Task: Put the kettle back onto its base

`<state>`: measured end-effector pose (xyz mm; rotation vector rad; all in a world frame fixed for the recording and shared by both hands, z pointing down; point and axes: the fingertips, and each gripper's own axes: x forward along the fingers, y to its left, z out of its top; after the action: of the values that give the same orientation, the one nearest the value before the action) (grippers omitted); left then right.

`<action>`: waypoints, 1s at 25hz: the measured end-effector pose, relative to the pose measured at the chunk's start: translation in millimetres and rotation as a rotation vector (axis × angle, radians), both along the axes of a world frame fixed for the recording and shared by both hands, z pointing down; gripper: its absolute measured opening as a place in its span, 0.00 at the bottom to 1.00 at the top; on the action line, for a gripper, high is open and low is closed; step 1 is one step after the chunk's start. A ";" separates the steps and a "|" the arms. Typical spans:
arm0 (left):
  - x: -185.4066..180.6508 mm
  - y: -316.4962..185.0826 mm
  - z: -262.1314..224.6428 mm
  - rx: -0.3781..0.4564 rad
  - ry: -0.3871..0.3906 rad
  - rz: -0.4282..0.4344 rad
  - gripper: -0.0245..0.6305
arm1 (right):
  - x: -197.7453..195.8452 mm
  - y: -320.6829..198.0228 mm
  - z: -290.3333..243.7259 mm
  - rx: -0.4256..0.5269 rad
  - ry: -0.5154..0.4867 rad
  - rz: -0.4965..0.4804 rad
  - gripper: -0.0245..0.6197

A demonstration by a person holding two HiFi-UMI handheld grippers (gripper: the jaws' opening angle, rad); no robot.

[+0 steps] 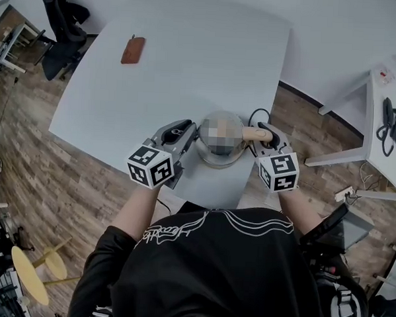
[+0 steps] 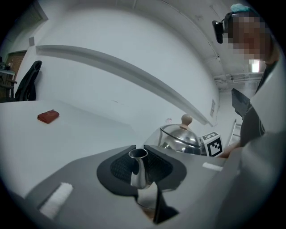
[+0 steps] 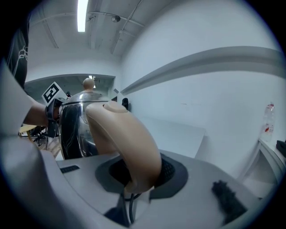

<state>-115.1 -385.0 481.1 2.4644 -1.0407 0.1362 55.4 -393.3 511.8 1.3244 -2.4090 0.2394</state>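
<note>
A polished steel kettle (image 1: 218, 159) with a beige handle (image 1: 257, 134) is at the near edge of the white table (image 1: 190, 61), held from both sides. My left gripper (image 1: 191, 138) is shut on the kettle's spout (image 2: 138, 167), whose round mouth stands just above the dark pads. The domed lid (image 2: 181, 136) and its knob (image 2: 186, 119) show beyond. My right gripper (image 1: 262, 141) is shut on the handle (image 3: 127, 143), next to the steel body (image 3: 73, 129). A black cord (image 1: 256, 114) curls behind the kettle. I cannot make out the base; the kettle and grippers cover that spot.
A brown leather case (image 1: 133, 50) lies far back on the table. A black chair (image 1: 62, 28) stands at the far left corner. A side desk with a phone (image 1: 390, 125) is at the right. Wooden floor surrounds the table.
</note>
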 end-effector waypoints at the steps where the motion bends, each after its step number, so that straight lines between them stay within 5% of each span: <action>1: 0.1 -0.4 0.3 -0.005 0.002 -0.001 0.11 | 0.3 -0.2 0.8 -0.005 -0.002 0.002 0.17; 25: -3.4 7.0 9.0 -0.057 0.035 -0.050 0.11 | -0.5 -0.8 8.7 -0.044 -0.042 0.008 0.17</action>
<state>-118.5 -378.0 490.1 2.3797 -1.0678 0.1048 54.9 -394.1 520.5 1.3228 -2.4185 0.3238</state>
